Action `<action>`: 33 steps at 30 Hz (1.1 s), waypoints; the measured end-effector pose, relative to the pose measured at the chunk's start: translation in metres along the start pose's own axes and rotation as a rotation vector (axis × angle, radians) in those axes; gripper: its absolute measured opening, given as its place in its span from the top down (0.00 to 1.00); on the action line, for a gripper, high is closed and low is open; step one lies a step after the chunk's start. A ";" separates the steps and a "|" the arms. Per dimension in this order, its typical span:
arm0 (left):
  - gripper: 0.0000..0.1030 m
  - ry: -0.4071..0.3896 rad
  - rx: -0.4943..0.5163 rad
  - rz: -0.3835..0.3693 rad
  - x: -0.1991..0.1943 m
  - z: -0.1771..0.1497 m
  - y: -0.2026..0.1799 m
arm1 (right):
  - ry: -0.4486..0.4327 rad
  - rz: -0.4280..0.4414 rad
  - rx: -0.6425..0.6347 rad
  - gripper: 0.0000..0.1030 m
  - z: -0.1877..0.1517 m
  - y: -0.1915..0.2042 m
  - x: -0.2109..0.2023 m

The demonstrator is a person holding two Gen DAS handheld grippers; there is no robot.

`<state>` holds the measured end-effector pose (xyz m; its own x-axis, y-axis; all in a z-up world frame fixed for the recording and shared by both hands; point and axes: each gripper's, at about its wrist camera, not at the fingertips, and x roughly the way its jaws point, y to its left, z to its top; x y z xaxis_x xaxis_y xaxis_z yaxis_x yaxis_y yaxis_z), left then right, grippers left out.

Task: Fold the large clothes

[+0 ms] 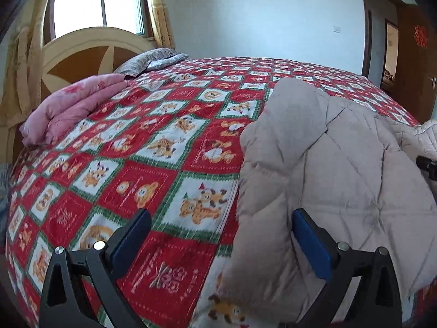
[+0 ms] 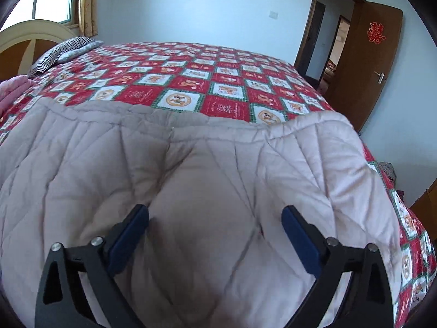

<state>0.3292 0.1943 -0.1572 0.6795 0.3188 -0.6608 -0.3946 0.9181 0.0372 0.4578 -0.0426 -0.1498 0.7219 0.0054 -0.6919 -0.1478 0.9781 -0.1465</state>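
Observation:
A large beige quilted garment (image 2: pixel 207 180) lies spread on the near part of the bed; in the left wrist view it (image 1: pixel 327 158) fills the right side. My left gripper (image 1: pixel 221 218) is open and empty, over the garment's left edge, its right finger above the fabric and its left finger above the bedspread. My right gripper (image 2: pixel 215 216) is open and empty, just above the middle of the garment. The right gripper's tip (image 1: pixel 427 165) shows at the far right of the left wrist view.
The bed has a red, white and green patterned bedspread (image 1: pixel 153 147). A folded pink quilt (image 1: pixel 68 106) and a striped pillow (image 1: pixel 153 60) lie by the headboard (image 1: pixel 82 54). An open wooden door (image 2: pixel 374 63) stands at the right.

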 end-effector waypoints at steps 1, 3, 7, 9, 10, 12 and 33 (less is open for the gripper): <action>0.01 0.010 -0.031 -0.009 -0.003 -0.007 0.007 | -0.010 0.013 -0.002 0.02 -0.017 -0.001 -0.015; 0.01 0.013 -0.079 -0.006 -0.009 -0.017 0.014 | -0.017 0.025 -0.023 0.02 -0.043 0.003 -0.031; 0.01 0.008 -0.124 -0.009 -0.011 -0.024 0.007 | -0.034 -0.014 -0.049 0.01 -0.090 0.014 -0.028; 0.01 0.042 -0.119 -0.055 -0.002 -0.024 -0.002 | -0.012 -0.004 -0.028 0.01 -0.090 0.012 -0.020; 0.01 0.062 -0.127 -0.075 0.005 -0.023 -0.004 | 0.002 -0.003 -0.028 0.00 -0.088 0.012 -0.018; 0.01 0.117 -0.203 -0.162 0.016 -0.022 -0.002 | 0.010 -0.010 -0.038 0.00 -0.086 0.015 -0.014; 0.87 -0.162 -0.026 -0.343 -0.070 0.034 -0.007 | -0.013 0.037 -0.055 0.01 -0.098 0.046 -0.034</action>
<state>0.3049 0.1736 -0.0856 0.8628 0.0291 -0.5047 -0.1416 0.9723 -0.1860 0.3601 -0.0184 -0.2019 0.7237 0.0445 -0.6886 -0.2113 0.9643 -0.1598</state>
